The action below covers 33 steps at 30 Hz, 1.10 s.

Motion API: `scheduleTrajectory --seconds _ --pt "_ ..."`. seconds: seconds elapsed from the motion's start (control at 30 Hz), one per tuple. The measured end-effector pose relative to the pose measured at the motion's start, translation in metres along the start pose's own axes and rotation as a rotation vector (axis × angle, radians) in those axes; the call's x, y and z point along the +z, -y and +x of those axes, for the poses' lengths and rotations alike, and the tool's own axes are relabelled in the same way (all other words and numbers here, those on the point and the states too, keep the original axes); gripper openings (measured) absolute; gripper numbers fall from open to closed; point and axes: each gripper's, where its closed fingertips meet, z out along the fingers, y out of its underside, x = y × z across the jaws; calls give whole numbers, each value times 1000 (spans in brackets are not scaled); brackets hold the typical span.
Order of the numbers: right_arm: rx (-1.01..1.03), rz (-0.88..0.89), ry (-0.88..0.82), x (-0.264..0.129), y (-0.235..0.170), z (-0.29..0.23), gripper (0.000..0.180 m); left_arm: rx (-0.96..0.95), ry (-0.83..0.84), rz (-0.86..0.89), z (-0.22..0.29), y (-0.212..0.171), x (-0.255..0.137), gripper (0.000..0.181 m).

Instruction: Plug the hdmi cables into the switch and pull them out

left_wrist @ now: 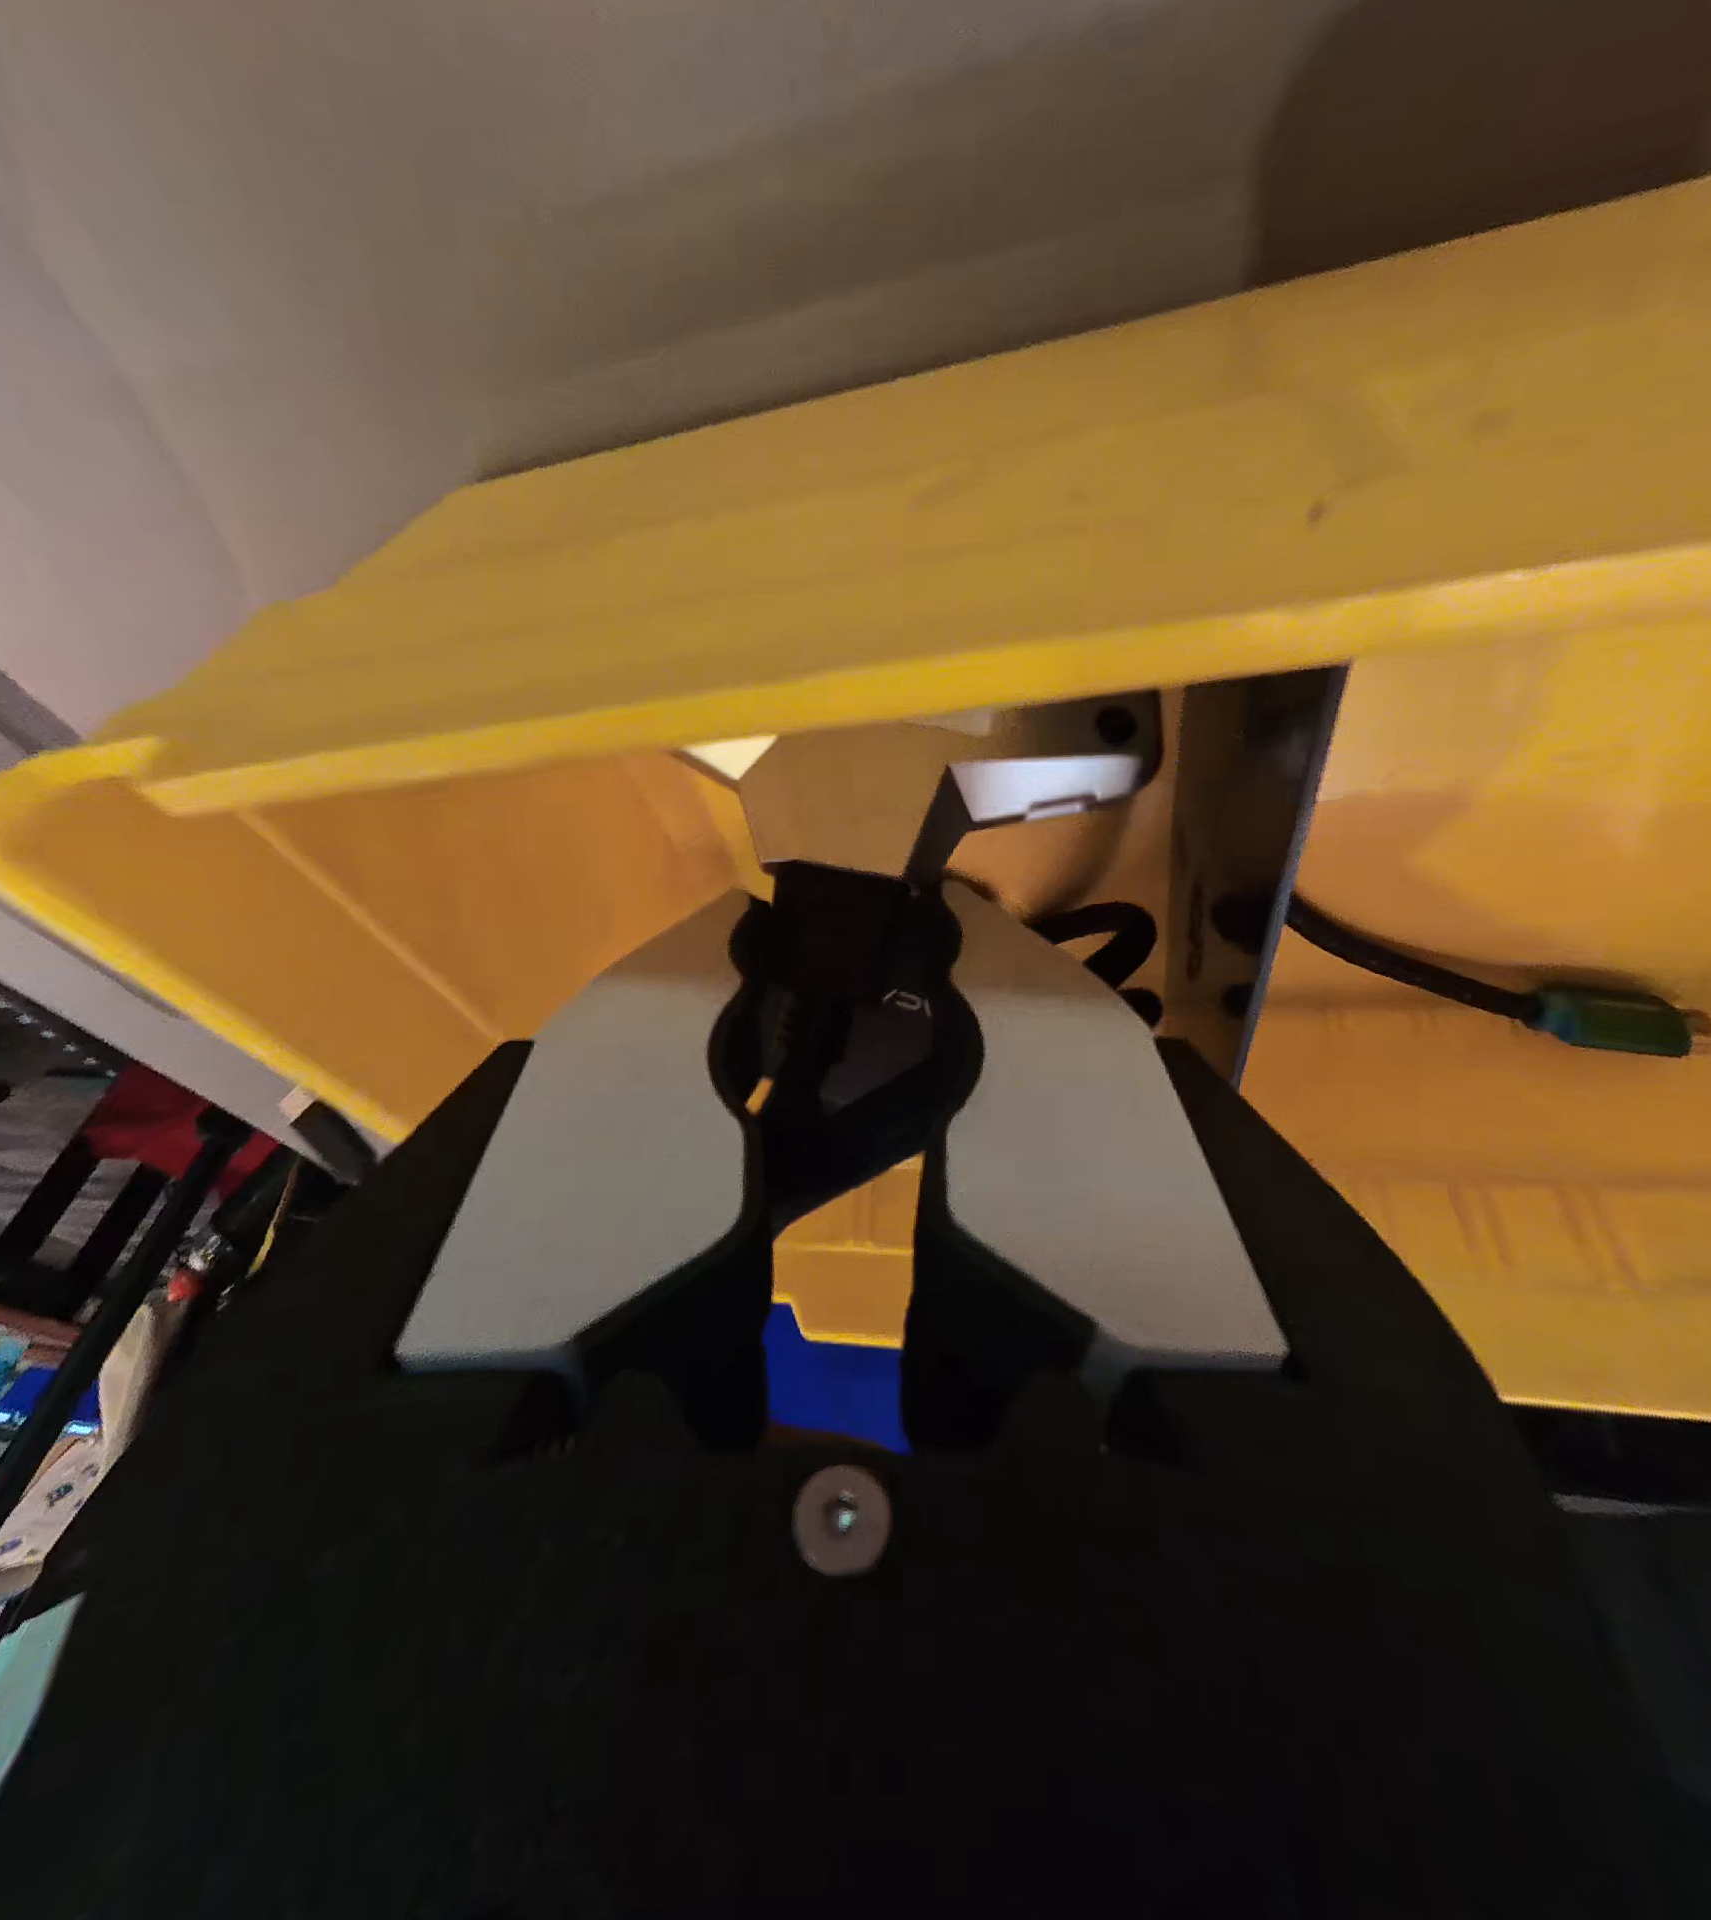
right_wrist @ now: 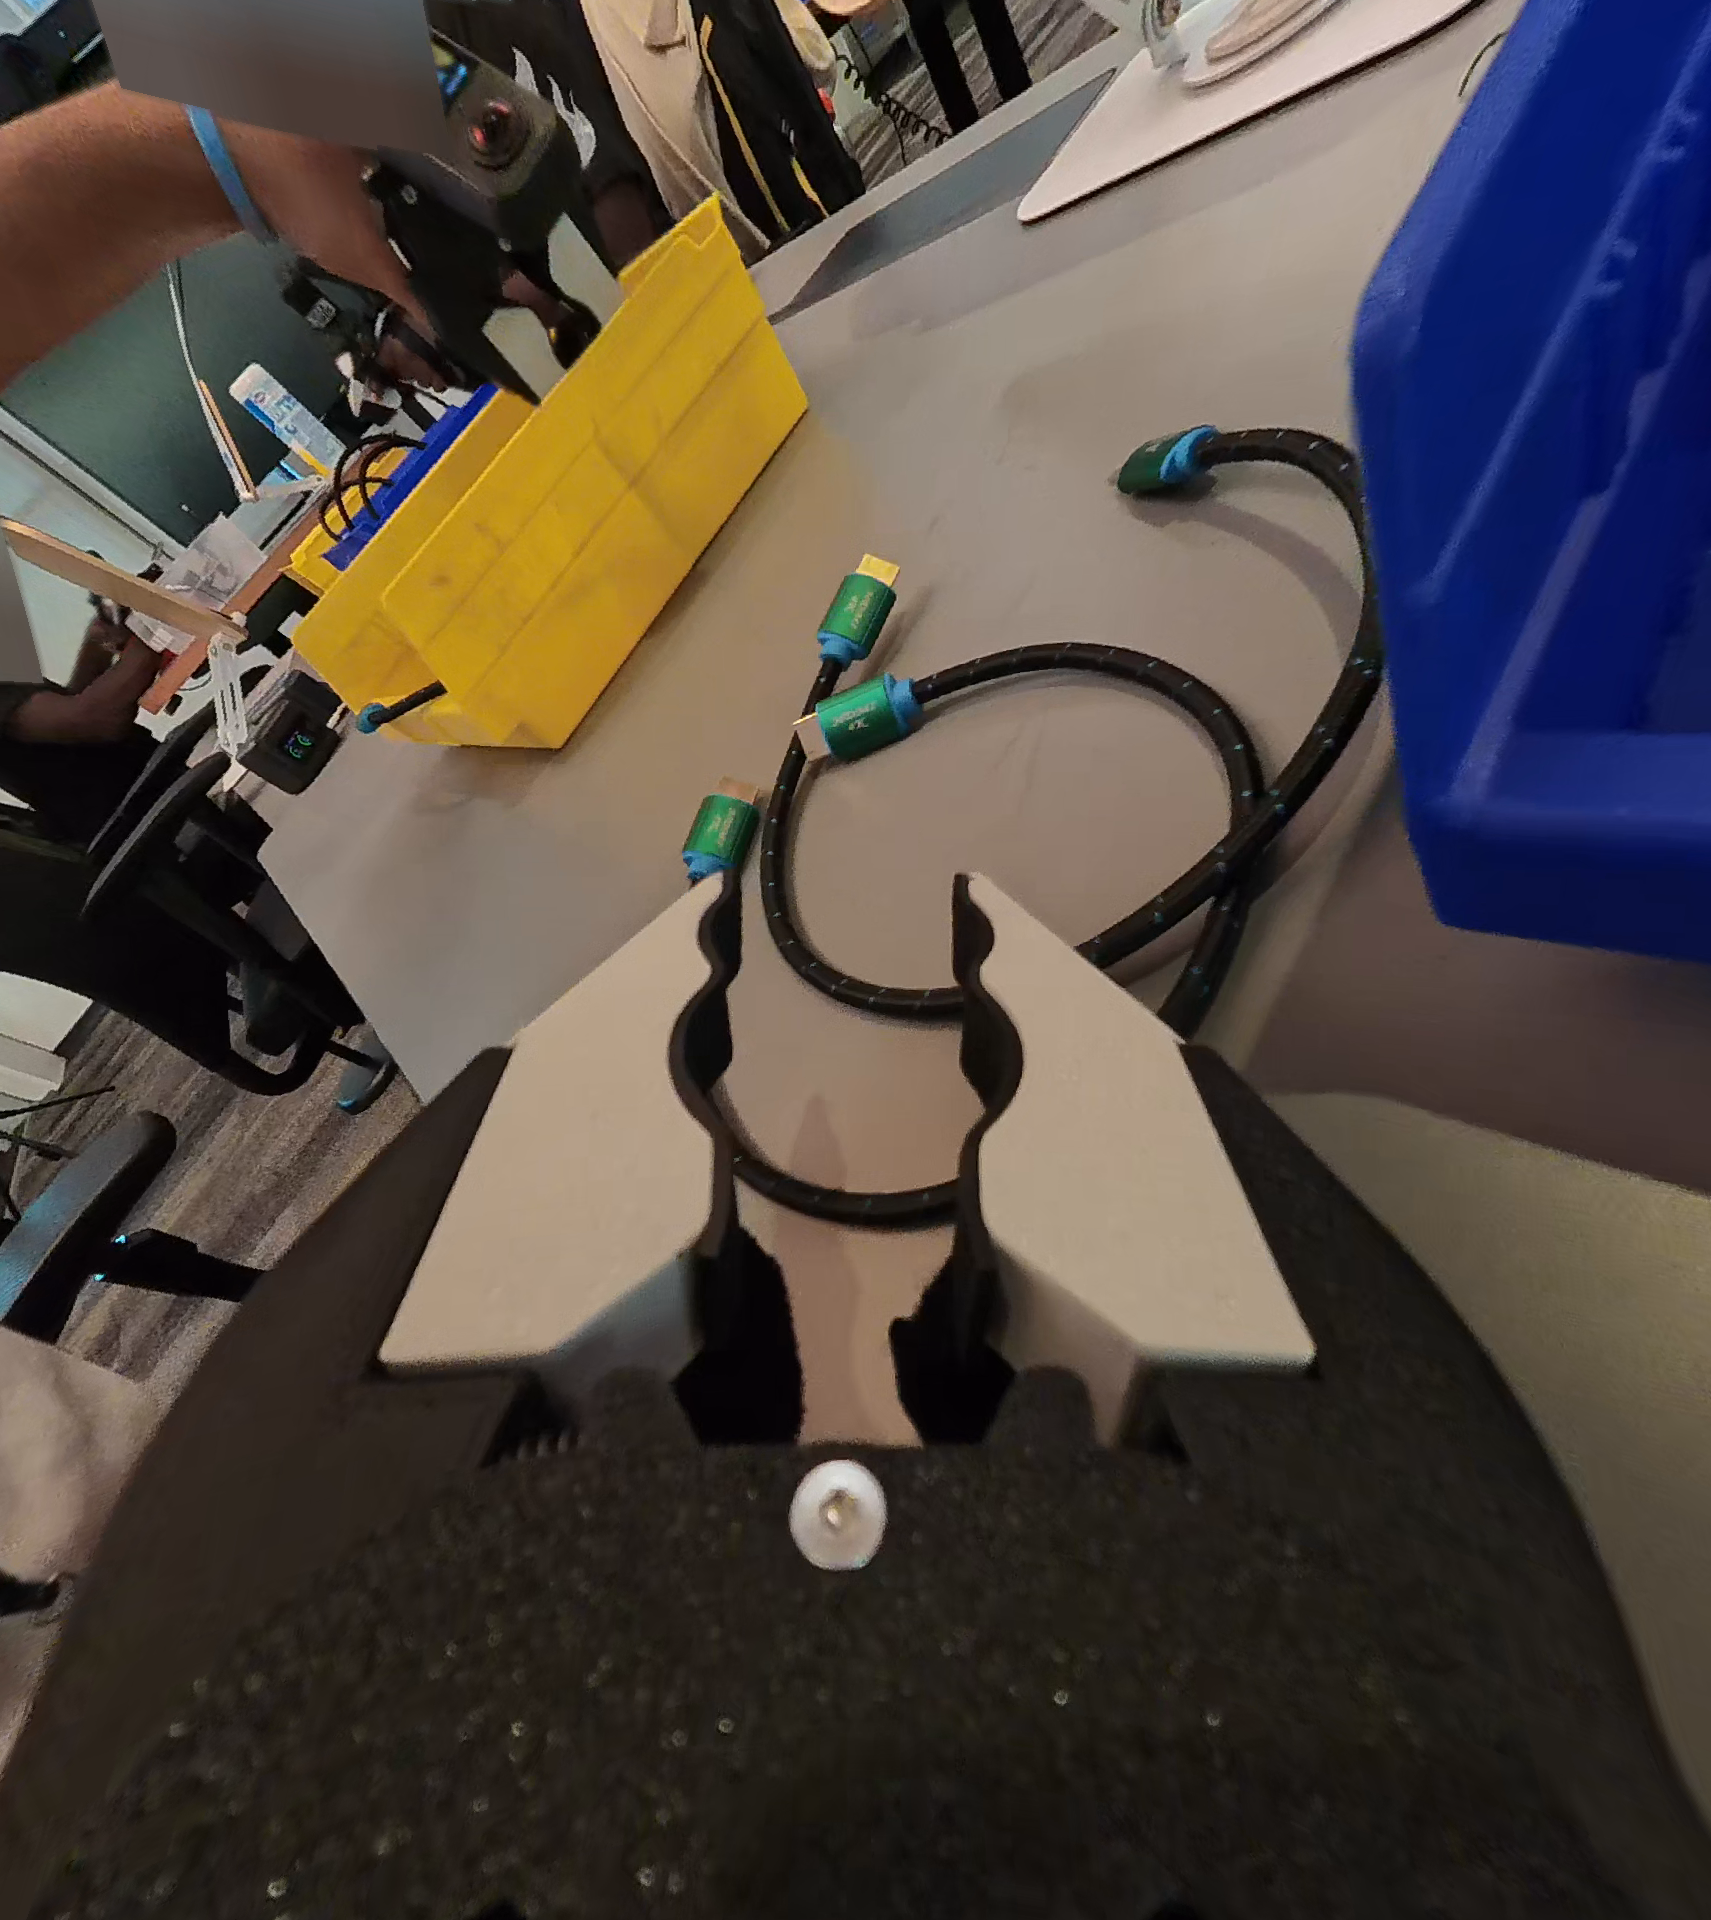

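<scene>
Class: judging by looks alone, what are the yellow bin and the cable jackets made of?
Yellow bin: probably moulded plastic, from its uniform colour, slight sheen and ribbed walls. Cables: a braided fabric-like jacket, black with blue flecks, matte, the weave visible.

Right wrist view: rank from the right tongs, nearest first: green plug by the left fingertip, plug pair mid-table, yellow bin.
1. Green plug, lying just past the left fingertip of the right tongs.
2. Plug pair, farther out on the table, ahead and slightly right.
3. Yellow bin, farthest, up and to the left.
</scene>
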Motion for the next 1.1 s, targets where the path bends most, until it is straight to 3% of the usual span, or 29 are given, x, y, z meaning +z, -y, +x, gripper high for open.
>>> scheduleTrajectory --seconds 0.4,0.63,0.9,1.1 --pt "15 18 24 -9 -1 -10 39 -310 336 277 -16 -75 -126 22" --pt "4 8 37 -6 -5 -18 40 -503 555 445 -16 -125 -172 22" --pt "-1 -12 41 -1 -9 -22 40 -652 779 665 -20 -142 -228 22" --pt "0 -12 31 -2 -9 -20 39 -628 859 662 -17 -140 -256 22"
